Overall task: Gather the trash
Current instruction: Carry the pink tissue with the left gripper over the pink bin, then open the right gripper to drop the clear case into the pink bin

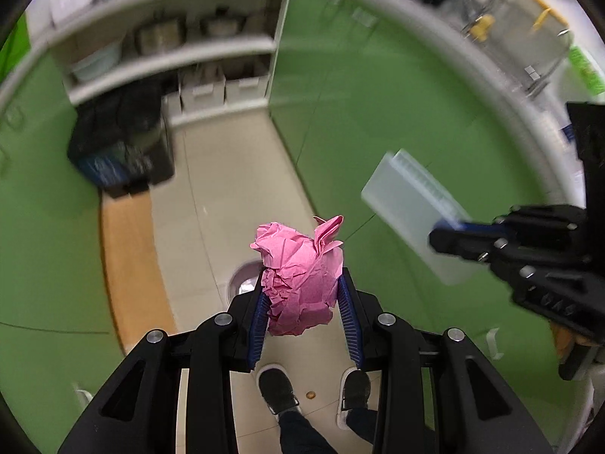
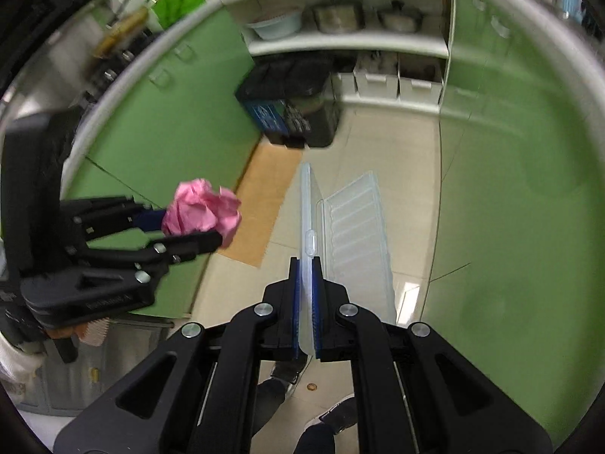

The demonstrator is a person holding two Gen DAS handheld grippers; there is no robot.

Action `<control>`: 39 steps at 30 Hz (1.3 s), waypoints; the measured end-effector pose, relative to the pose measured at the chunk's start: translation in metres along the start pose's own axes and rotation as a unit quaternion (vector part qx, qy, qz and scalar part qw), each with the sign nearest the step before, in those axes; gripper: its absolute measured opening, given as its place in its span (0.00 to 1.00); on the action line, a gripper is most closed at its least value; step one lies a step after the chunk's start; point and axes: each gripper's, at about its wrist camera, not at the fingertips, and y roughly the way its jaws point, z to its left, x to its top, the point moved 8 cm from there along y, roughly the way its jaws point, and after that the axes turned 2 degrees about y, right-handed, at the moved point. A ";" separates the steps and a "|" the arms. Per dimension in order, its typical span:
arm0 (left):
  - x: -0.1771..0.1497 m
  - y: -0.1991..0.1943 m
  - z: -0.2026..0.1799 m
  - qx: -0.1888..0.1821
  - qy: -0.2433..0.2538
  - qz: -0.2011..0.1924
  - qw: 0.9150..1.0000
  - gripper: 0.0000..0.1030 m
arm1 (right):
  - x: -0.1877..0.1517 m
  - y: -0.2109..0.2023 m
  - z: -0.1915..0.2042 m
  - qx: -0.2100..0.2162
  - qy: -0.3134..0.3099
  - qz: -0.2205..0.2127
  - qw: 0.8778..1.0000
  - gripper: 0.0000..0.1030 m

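Presently both claws are loaded. Left claw (image 1: 304, 299) is clamped on a crumpled pink paper ball (image 1: 300, 276), which bulges out past the blue pads. Right claw (image 2: 306, 302) is pinched nearly flat on one flap of a clear plastic clamshell tray (image 2: 355, 234); the tray's long axis runs straight ahead from the pads, its other half hanging open to the right. Both claws tilt down over the tiled floor (image 1: 234, 174). Dark bins (image 2: 291, 106) stand ahead by the open shelving, well apart from both loads; the left claw looks slightly nearer. Bin contents cannot be made out. White storage boxes (image 2: 397, 83) sit beside them.
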 end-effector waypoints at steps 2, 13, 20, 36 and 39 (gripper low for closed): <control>-0.013 0.041 0.015 0.000 -0.006 0.008 1.000 0.33 | -0.010 0.040 -0.014 -0.003 0.006 0.004 1.000 0.05; -0.064 0.196 0.071 -0.002 -0.059 0.007 0.998 0.94 | -0.073 0.180 -0.068 -0.016 0.028 0.033 0.999 0.05; -0.078 0.197 0.090 0.013 -0.083 0.006 0.996 0.94 | -0.086 0.216 -0.059 -0.005 0.015 0.053 0.998 0.05; -0.093 0.169 0.141 0.037 -0.127 -0.025 0.991 0.94 | -0.068 0.284 -0.031 0.006 -0.021 0.053 0.998 0.97; -0.093 0.167 0.140 0.040 -0.123 -0.025 0.991 0.94 | -0.071 0.291 -0.040 -0.012 -0.012 0.065 0.998 0.97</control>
